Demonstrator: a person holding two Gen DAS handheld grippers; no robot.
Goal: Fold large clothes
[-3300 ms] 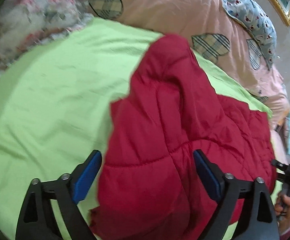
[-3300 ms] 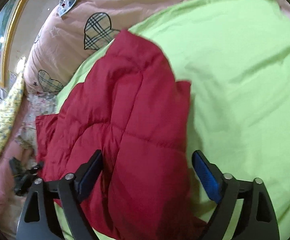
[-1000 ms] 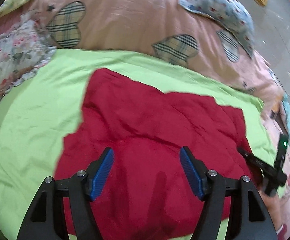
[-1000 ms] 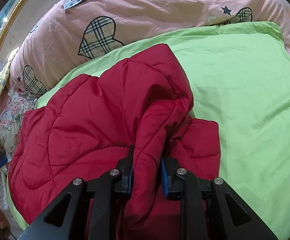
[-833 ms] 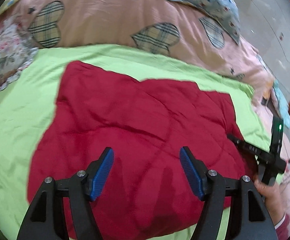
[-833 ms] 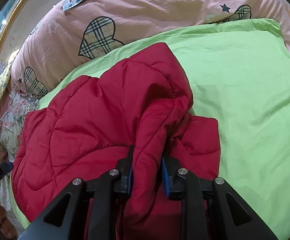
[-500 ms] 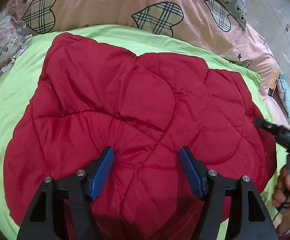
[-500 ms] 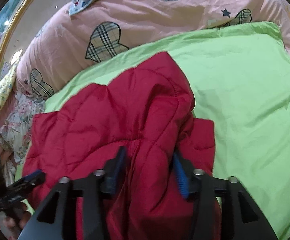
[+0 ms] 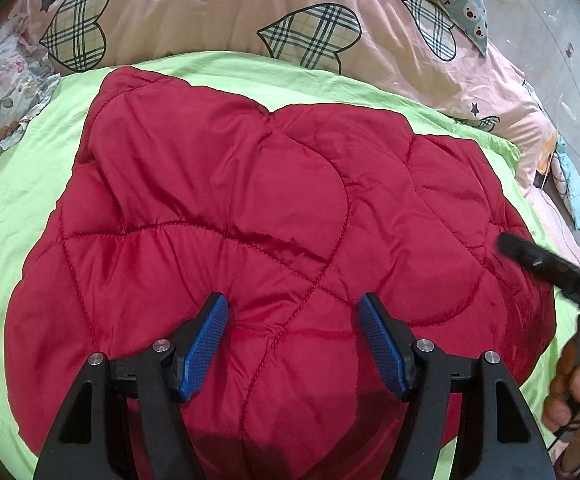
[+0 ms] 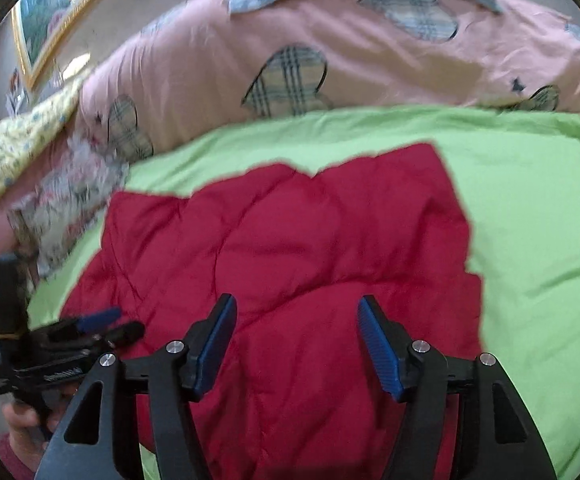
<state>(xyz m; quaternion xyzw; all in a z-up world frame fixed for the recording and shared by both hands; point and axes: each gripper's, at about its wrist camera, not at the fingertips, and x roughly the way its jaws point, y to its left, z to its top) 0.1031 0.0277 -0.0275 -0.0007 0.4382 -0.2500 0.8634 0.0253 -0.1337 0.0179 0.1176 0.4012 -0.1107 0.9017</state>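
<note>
Red puffy coat [image 9: 249, 208] lies spread on the green sheet [image 9: 5, 208], both claws open and holding nothing.

The left claw [image 9: 292, 344] hangs over the coat's near edge at 6 o'clock, blue pads [image 9: 203, 348] wide apart. The right claw [image 10: 296, 344] is the same, wide open above the coat [image 10: 290, 248], with the green sheet [image 10: 538, 220] showing at 3 o'clock. In the left view, the right claw's black tip [image 9: 546, 266] pokes in over the coat's edge at 3 o'clock. In the right view, the left claw [image 10: 101, 326] sits at 8 o'clock by the coat's edge. A pink blanket with checked hearts [image 9: 217, 8] is bunched up at 12 o'clock.
</note>
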